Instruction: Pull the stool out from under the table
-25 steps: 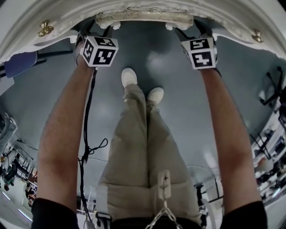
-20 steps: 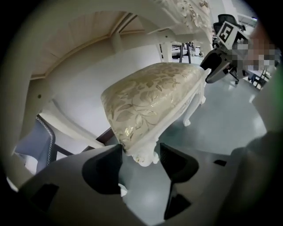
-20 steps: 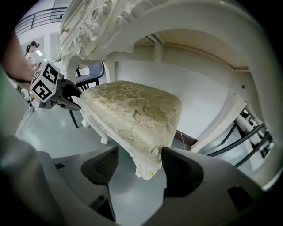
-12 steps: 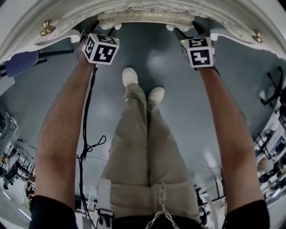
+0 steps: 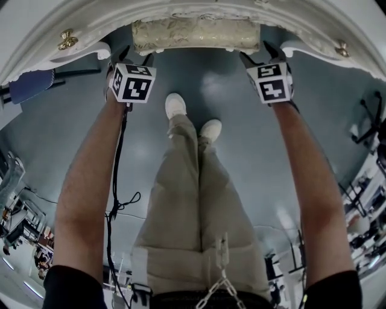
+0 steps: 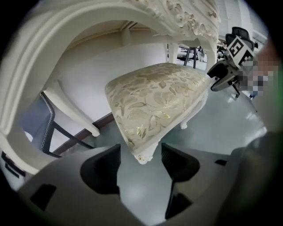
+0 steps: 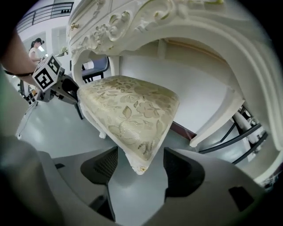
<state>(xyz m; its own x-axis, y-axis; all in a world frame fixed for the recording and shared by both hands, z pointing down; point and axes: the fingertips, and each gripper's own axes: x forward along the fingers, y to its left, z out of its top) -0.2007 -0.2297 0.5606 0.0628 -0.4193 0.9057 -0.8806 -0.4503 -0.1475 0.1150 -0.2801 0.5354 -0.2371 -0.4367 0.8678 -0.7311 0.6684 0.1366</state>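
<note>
1. Left gripper point(image 6: 140, 153): its fingers point(image 6: 102, 167) stand apart and are released. The front left corner of the stool point(image 6: 154, 99) reaches in between them with a gap on each side, and neither pad presses on it. You hold the gripper here so that it straddles the corner, ready to clamp for a pull.

2. Stool: the padded seat lies ahead of both sets of fingers and spans from one gripper to the other. Most of it is tucked beneath the carved edge of the table point(image 5: 199, 11). Judged from this, the pull-out is not yet done.

3. Right gripper point(image 7: 140, 162): its fingers point(image 7: 185, 170) are likewise spread and grasp nothing. The other front corner of the seat pokes in between them, clear of both pads.

4. Arm pose: your left forearm point(image 5: 90, 181) and right forearm point(image 5: 310, 181) reach forward and down, roughly parallel, one on either side of your legs point(image 5: 193, 199). This matched placement should let you draw the stool toward yourself evenly, without twisting it against the table.
</note>
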